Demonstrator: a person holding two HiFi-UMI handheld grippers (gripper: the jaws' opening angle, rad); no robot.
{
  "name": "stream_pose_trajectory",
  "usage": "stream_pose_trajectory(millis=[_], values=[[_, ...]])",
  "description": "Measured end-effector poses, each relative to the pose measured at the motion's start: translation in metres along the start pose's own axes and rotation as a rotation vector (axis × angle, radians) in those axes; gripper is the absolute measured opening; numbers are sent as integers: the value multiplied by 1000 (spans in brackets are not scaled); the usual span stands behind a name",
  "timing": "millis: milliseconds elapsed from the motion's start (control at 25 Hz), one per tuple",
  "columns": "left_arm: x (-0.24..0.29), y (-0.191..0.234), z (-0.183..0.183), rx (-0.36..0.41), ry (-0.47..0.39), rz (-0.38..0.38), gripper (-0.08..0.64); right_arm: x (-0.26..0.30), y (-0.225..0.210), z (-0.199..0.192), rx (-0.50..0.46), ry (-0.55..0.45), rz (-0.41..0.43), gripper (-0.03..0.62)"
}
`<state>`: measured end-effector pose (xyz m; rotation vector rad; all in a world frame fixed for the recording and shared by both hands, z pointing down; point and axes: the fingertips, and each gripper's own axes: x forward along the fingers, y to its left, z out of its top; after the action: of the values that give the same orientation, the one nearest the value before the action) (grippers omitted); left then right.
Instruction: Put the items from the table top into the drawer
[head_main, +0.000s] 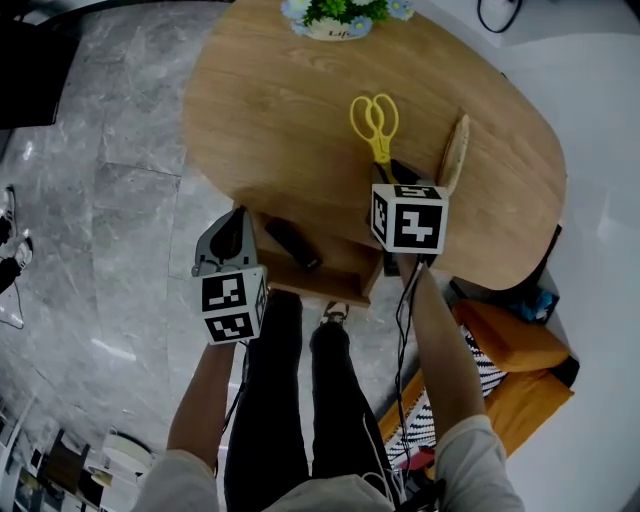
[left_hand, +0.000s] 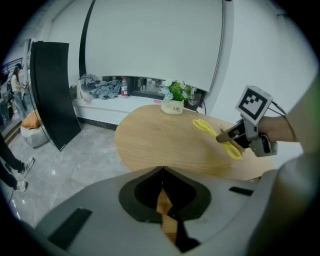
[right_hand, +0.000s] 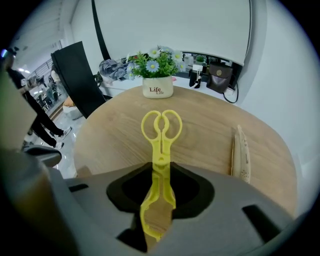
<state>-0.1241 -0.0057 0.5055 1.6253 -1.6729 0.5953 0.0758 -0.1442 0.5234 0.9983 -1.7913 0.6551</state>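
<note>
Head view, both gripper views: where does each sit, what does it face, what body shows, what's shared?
Head view: on the head, looking down at the table; forearms, legs.
Left gripper view: on the left hand-held gripper, facing across the table; shut jaws.
Right gripper view: on the right hand-held gripper, facing the flowerpot; jaws.
All share the yellow scissors.

Round table (head_main: 300, 120) seen steeply from above in the head view, viewed low and near in both gripper views, scissors (head_main: 381, 150) shared mid-frame.

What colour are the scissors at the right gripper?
Yellow all over. The scissors show best in the right gripper view.
</note>
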Motion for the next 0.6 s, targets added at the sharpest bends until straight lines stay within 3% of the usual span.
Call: stream_pose_trajectory(millis=[600], values=[[-60,-5,-58,-92,-29,75,9,-40,40,-48,-127,-10,59,103]])
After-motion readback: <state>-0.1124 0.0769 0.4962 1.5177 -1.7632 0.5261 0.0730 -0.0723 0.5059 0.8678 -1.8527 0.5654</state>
